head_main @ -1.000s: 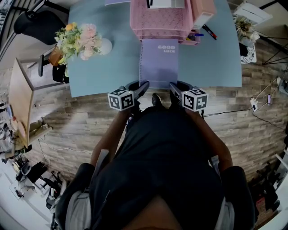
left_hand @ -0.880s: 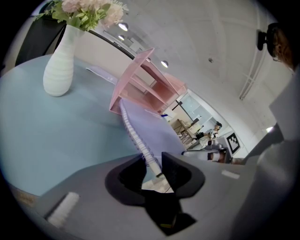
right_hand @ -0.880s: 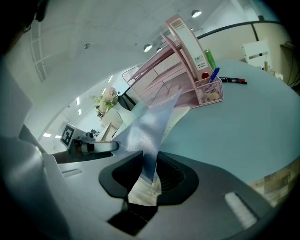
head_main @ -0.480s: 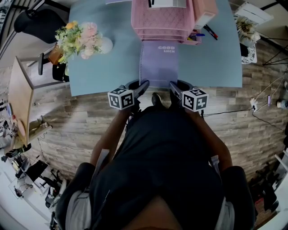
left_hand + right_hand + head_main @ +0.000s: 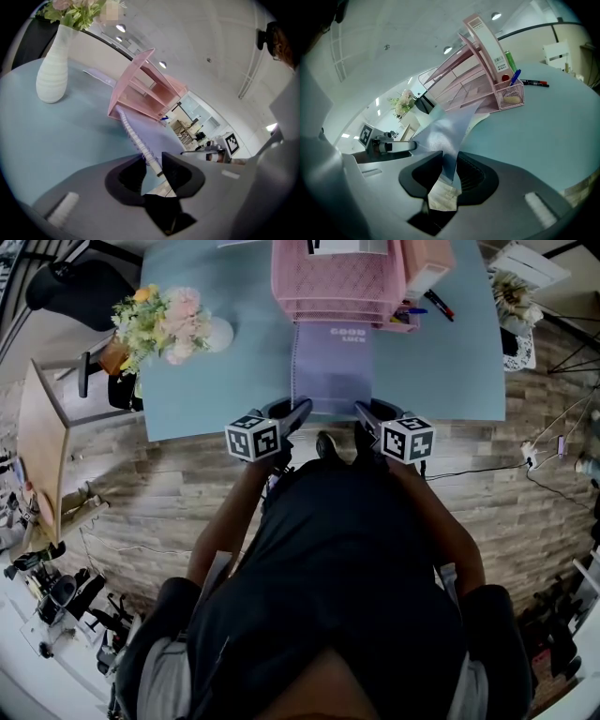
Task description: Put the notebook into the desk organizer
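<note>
A lilac spiral notebook (image 5: 331, 367) lies flat on the blue desk (image 5: 216, 381), its far end at the foot of the pink mesh desk organizer (image 5: 337, 282). My left gripper (image 5: 298, 412) is shut on the near left corner, pinching the spiral binding (image 5: 140, 143). My right gripper (image 5: 362, 413) is shut on the near right corner, and the lilac cover (image 5: 447, 133) rises between its jaws. The organizer (image 5: 145, 89) (image 5: 473, 89) stands straight ahead of both grippers.
A white vase of flowers (image 5: 169, 326) stands on the desk at the left. A pink pen cup (image 5: 509, 96) with pens sits at the organizer's right side, and a marker (image 5: 536, 83) lies beside it. The desk's near edge runs just under both grippers.
Both grippers and the notebook have edged slightly toward the organizer; otherwise the scene is the same.
</note>
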The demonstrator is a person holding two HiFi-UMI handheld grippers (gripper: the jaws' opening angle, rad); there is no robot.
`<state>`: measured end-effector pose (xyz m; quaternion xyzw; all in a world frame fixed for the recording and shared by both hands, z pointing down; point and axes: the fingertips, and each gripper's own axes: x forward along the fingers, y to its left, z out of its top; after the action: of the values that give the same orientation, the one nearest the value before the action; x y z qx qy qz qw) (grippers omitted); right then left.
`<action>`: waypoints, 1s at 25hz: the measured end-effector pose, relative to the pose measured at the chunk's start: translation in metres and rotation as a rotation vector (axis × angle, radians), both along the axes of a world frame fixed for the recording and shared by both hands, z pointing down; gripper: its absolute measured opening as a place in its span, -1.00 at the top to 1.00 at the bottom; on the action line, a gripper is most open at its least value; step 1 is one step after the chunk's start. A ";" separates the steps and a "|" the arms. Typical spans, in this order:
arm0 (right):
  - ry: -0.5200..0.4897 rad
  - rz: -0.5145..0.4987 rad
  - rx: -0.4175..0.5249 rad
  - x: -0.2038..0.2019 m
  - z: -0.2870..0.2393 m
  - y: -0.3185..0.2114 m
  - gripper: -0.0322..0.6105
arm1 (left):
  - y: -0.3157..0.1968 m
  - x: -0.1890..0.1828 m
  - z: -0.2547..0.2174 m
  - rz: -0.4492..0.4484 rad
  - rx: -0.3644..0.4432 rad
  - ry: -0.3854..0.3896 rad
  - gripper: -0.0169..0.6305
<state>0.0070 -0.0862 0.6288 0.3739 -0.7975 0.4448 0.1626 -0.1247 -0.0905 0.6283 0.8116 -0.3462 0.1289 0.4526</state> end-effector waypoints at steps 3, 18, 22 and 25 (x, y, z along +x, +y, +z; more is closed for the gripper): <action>0.005 0.001 -0.006 -0.001 0.002 -0.008 0.60 | -0.008 -0.001 0.002 -0.003 -0.002 -0.003 0.44; 0.054 -0.045 0.067 0.002 -0.004 -0.031 0.61 | -0.030 0.003 0.002 -0.027 0.048 -0.010 0.44; 0.053 -0.039 0.055 0.009 0.001 -0.034 0.60 | -0.031 0.009 0.003 -0.027 0.052 -0.012 0.44; 0.056 -0.035 0.018 0.012 0.010 -0.035 0.60 | -0.032 0.012 0.014 -0.024 0.010 -0.018 0.44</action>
<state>0.0192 -0.1210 0.6393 0.3736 -0.8030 0.4241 0.1891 -0.1130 -0.1220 0.6422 0.8085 -0.3605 0.1288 0.4469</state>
